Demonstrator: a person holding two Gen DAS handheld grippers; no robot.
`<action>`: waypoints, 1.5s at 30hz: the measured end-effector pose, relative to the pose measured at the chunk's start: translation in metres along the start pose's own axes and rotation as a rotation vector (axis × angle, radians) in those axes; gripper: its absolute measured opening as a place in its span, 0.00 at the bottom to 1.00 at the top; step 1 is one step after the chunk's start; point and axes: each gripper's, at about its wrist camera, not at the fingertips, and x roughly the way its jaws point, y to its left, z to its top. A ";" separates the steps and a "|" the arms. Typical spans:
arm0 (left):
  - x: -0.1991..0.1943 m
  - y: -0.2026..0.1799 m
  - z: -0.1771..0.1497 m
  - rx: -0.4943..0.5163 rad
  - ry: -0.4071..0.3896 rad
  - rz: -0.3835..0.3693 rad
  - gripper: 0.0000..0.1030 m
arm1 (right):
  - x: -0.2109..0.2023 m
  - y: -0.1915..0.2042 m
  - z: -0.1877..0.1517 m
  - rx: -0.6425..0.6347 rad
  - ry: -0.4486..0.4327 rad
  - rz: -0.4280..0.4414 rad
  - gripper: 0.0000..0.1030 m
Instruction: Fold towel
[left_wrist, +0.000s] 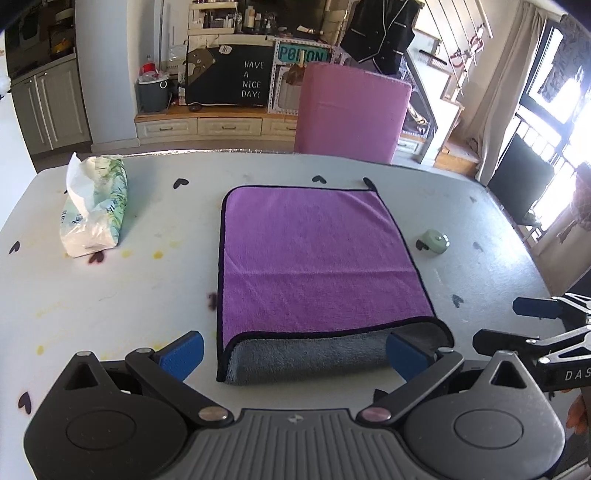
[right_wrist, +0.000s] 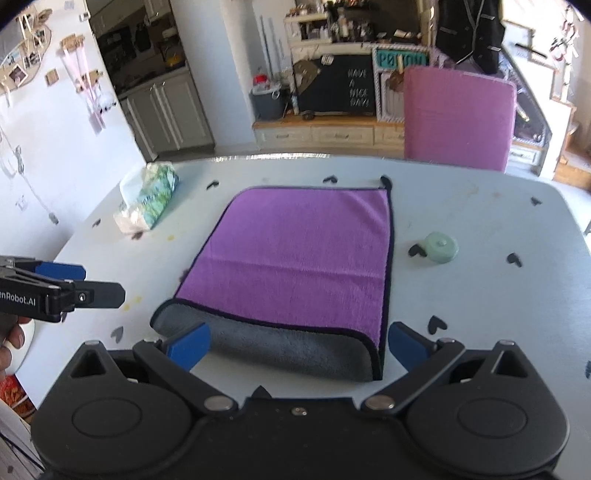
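Observation:
A purple towel (left_wrist: 314, 254) with a black hem and a grey underside lies on the white table, folded over once, so a grey strip (left_wrist: 306, 354) shows along its near edge. It also shows in the right wrist view (right_wrist: 295, 254). My left gripper (left_wrist: 295, 350) is open, with its blue fingers either side of the near grey strip, holding nothing. My right gripper (right_wrist: 299, 347) is open in the same way over the near edge. Each gripper shows at the side of the other's view: the right one (left_wrist: 532, 325) and the left one (right_wrist: 74, 284).
A tissue pack (left_wrist: 96, 206) lies at the far left of the table (left_wrist: 110, 295). A small pale green round object (left_wrist: 436, 240) sits right of the towel. A pink chair (left_wrist: 351, 110) stands behind the far table edge.

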 end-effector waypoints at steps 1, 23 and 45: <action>0.005 0.001 0.001 -0.002 0.004 0.002 1.00 | 0.005 -0.002 0.001 0.002 0.007 -0.003 0.99; 0.114 0.040 0.015 -0.013 0.214 -0.079 1.00 | 0.103 -0.059 0.008 0.080 0.036 -0.066 1.00; 0.125 0.059 0.010 0.008 0.263 -0.174 0.66 | 0.135 -0.072 0.007 0.079 0.293 0.050 0.34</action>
